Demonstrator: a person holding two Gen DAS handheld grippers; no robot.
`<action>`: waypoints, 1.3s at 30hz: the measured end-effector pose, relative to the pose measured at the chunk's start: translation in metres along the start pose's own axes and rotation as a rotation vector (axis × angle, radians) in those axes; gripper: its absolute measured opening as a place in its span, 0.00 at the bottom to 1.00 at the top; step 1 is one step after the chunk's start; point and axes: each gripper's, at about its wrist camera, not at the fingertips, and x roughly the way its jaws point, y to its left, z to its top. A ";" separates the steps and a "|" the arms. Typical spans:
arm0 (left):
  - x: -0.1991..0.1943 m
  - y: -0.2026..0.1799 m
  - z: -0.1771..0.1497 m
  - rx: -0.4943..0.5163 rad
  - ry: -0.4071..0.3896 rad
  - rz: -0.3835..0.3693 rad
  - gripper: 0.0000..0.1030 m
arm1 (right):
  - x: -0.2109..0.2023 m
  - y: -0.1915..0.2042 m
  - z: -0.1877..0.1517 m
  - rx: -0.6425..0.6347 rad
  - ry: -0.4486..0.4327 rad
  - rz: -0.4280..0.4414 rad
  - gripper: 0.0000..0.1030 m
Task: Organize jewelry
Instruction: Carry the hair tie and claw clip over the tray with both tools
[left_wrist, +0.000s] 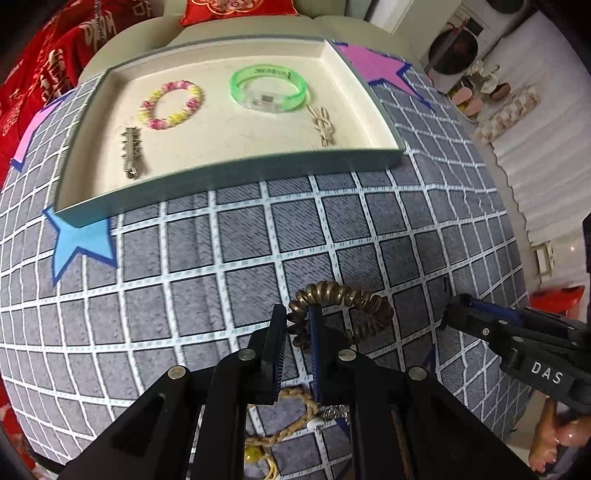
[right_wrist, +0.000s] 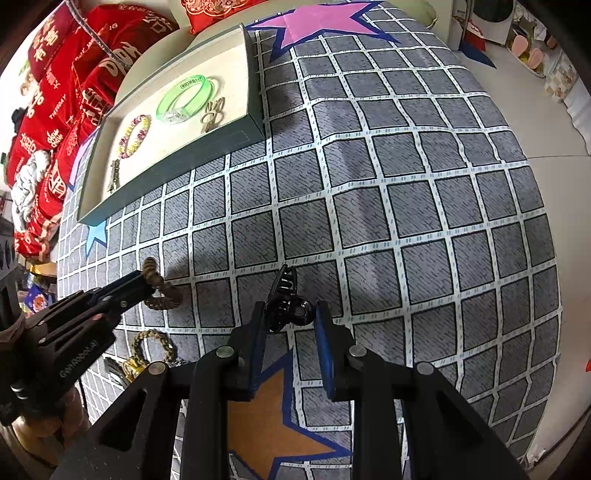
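1. In the shallow cream-lined tray (left_wrist: 369, 110), four pieces already lie sorted: a spiky metal hair clip (left_wrist: 131, 152), a pink-and-yellow beaded bracelet (left_wrist: 171, 105), a translucent green bangle (left_wrist: 269, 86) and a thin rabbit-shaped metal clip (left_wrist: 323, 125).
2. The tray rests on a grey grid-print cloth (left_wrist: 221, 258) with coloured stars.
3. The left gripper (left_wrist: 298, 334) has its jaws clenched on a bronze spiral hair tie (left_wrist: 343, 295), a springy coiled ring, near the tray.
4. Below it, a braided tan cord bracelet (left_wrist: 291, 424) with a yellow bead waits unsorted.
5. The right gripper (right_wrist: 290, 314) brackets a glossy black claw clip (right_wrist: 286, 302); whether the jaws press it I cannot tell.
6. I judge the task past halfway.
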 end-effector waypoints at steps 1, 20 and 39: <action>-0.003 0.003 0.000 -0.006 -0.006 -0.003 0.20 | -0.001 0.000 -0.001 0.001 -0.001 0.001 0.26; -0.080 0.098 0.041 -0.114 -0.158 0.030 0.20 | -0.047 0.036 0.058 -0.078 -0.075 0.086 0.26; -0.037 0.147 0.141 -0.199 -0.171 0.146 0.20 | -0.005 0.095 0.183 -0.207 -0.099 0.089 0.26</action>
